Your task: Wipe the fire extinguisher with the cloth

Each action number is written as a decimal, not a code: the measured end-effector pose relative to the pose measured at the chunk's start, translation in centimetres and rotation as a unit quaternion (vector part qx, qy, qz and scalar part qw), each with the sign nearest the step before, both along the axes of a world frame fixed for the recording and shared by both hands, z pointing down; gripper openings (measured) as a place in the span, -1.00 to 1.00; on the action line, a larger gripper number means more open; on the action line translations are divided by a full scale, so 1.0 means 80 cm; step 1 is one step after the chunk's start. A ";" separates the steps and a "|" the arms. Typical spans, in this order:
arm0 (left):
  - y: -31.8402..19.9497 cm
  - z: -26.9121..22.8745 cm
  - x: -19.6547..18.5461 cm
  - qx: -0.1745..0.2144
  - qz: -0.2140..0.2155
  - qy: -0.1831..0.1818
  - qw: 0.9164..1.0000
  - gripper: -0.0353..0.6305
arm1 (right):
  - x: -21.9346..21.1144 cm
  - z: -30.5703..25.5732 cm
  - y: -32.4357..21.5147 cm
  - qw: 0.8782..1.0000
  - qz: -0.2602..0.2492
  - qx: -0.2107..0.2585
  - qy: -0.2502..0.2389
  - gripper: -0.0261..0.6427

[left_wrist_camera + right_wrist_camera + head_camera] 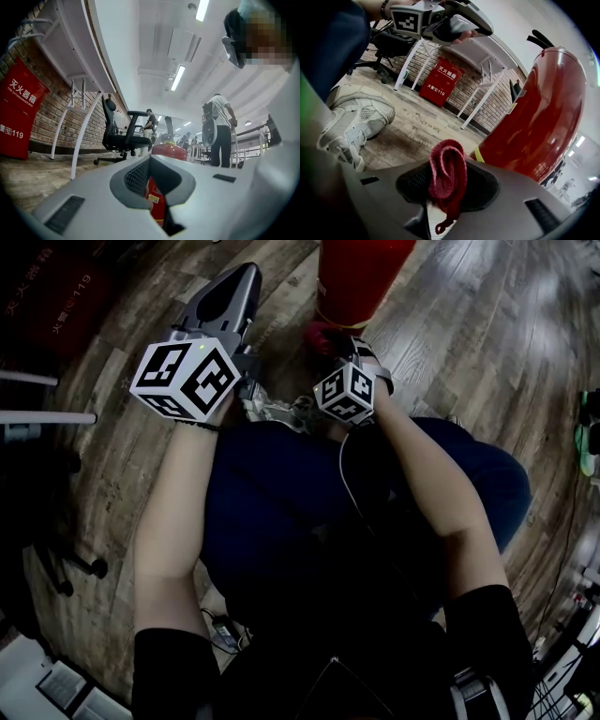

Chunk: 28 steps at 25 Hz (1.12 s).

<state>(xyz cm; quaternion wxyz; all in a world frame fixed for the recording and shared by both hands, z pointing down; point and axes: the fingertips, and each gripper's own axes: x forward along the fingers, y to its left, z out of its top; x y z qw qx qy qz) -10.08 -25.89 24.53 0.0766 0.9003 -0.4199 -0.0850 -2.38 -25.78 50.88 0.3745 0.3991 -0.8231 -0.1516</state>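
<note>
The red fire extinguisher (361, 273) stands on the wooden floor just ahead of my knees. In the right gripper view its body (539, 117) fills the right side, close to the jaws. My right gripper (447, 174) is shut on a folded dark red knitted cloth (447, 171). In the head view the cloth (322, 336) sits by the extinguisher's base, whether touching it I cannot tell. My left gripper (242, 277) is raised to the left of the extinguisher, jaws shut with nothing in them. Past those jaws (151, 159) a strip of the extinguisher (157, 201) shows.
A red fire-equipment box (16, 112) stands against the brick wall under a white desk (79, 136). A black office chair (119, 133) is farther back, and a person (218, 126) stands beyond it. My grey shoe (351, 122) rests on the floor beside the extinguisher.
</note>
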 end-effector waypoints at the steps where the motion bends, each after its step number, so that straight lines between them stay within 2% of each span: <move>1: 0.000 0.000 0.000 0.000 0.000 0.000 1.000 -0.85 | 0.000 0.004 0.000 1.000 -0.003 -0.002 0.002 -0.51; 16: -0.006 0.007 0.004 -0.009 0.002 -0.008 1.000 -0.85 | 0.005 0.079 0.004 0.996 -0.016 -0.080 0.041 -0.51; 21: -0.006 0.010 0.005 -0.012 0.004 -0.012 1.000 -0.85 | 0.010 0.100 0.007 0.993 -0.016 -0.099 0.063 -0.51; 28: -0.006 0.015 0.007 -0.010 0.006 -0.020 1.000 -0.85 | 0.018 0.111 0.005 0.992 0.003 -0.114 0.062 -0.51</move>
